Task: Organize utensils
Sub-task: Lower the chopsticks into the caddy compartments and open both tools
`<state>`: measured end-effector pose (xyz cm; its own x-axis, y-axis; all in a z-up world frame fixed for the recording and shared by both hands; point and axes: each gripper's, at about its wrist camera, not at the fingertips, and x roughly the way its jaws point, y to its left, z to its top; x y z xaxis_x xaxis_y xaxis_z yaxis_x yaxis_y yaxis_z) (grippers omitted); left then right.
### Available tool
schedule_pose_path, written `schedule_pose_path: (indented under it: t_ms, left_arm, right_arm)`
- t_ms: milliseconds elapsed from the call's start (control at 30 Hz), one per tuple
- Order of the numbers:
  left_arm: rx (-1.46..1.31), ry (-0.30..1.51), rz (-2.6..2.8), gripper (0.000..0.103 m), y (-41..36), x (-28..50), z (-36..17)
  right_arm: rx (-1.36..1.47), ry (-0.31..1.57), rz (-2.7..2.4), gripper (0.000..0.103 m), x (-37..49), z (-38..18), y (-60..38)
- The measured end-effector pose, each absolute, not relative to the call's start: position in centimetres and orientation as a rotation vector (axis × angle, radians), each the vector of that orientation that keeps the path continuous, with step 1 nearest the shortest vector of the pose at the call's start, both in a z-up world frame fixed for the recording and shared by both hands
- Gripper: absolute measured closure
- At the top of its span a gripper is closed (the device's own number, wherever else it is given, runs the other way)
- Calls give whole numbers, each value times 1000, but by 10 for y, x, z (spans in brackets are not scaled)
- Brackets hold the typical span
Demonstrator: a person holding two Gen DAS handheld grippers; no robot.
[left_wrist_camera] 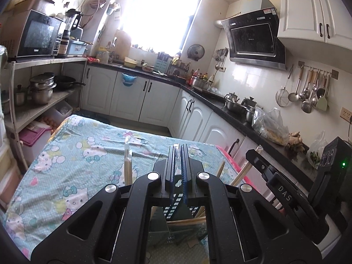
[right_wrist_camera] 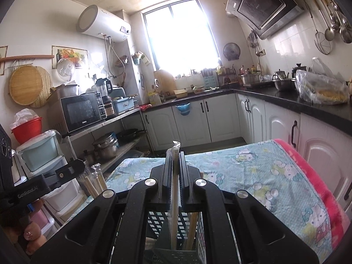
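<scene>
Taking the slotted utensil caddy [right_wrist_camera: 176, 237] as the landmark, everything here sits around or above it on the worktop [left_wrist_camera: 72, 165], which is draped in a teal cartoon-cat cloth.

To the left of the caddy in the left wrist view, a bundle of wrapped chopsticks [left_wrist_camera: 128, 165] stands upright, apart from the tongs. Directly above the caddy, the left tongs [left_wrist_camera: 178, 154] are pressed nearly together, pinching a thin piece of clear plastic wrapper [left_wrist_camera: 177, 148] whose tip pokes out past the fingers; whether chopsticks are inside that wrapper cannot be told. Below these tongs, part of the caddy's slotted wall shows, with pale wooden sticks lying across and inside it.

To the right of the caddy in the same view, the right tongs' body appears side-on, with more wooden sticks [left_wrist_camera: 242, 171] slanting beside it.

In the right wrist view, the right tongs [right_wrist_camera: 175, 160] are closed on a plastic-sleeved pair of chopsticks [right_wrist_camera: 175, 189], held upright, its lower end reaching down into the caddy's compartment. Other wooden chopsticks [right_wrist_camera: 191, 226] already stand inside the caddy, just right of the held pair. Further left, beside the left tongs' body, another wrapped bundle [right_wrist_camera: 94, 182] leans.
</scene>
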<state>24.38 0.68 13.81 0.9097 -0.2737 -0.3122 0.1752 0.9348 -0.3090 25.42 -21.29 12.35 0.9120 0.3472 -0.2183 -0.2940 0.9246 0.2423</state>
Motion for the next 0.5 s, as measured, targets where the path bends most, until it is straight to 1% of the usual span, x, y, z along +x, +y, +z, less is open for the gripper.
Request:
schedule_pose_path:
  t_ms: [500]
  left_arm:
    - [-315,400,-225,100,15,238,121]
  right_arm:
    - [224,315,320,95,246,107,-220]
